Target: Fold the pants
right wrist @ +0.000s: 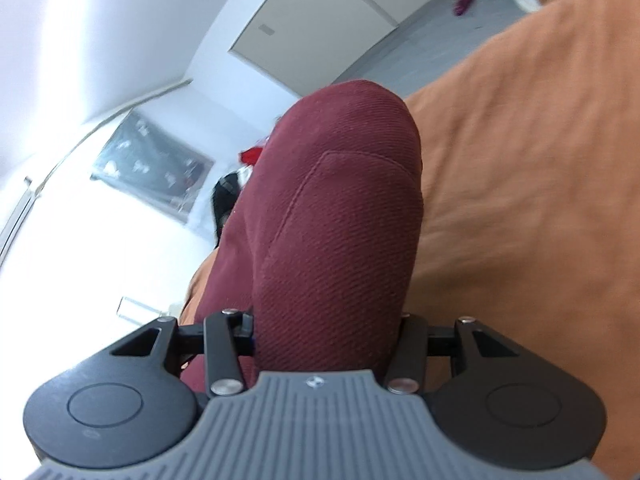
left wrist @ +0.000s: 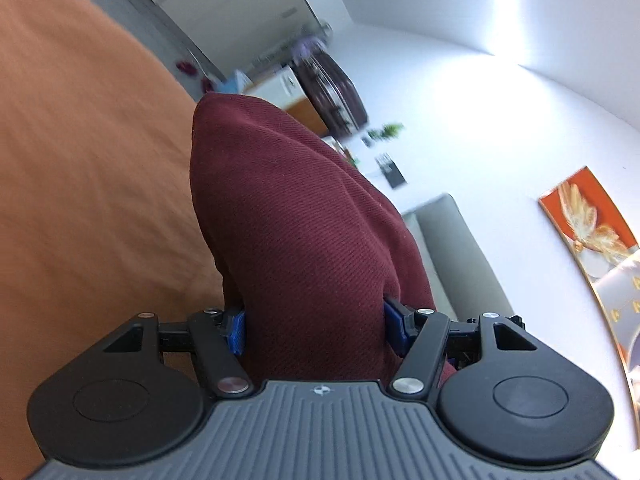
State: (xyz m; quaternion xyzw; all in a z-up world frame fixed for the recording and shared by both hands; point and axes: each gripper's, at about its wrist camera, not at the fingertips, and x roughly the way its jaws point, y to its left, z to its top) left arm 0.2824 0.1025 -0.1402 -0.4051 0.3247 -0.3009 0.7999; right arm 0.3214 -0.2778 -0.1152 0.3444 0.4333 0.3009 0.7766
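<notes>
Maroon twill pants (left wrist: pixel 296 240) bulge lengthwise away from both cameras over orange sheet (left wrist: pixel 80 160); left gripper (left wrist: pixel 316 332) and right gripper (right wrist: pixel 326 332) each clamped on fabric.

Both wrist cameras sat tilted, very close behind the maroon pants (left wrist: pixel 304 240) (right wrist: pixel 332 220), sharing the orange bed (left wrist: pixel 88 184) (right wrist: pixel 528 184).

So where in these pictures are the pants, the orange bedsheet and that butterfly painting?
maroon pants (left wrist: pixel 304 232): left wrist view, on the bunched fabric above the gripper.
orange bedsheet (right wrist: pixel 528 168): right wrist view, on bare sheet right of the pants.
butterfly painting (left wrist: pixel 588 220): left wrist view, on its orange upper part.
</notes>
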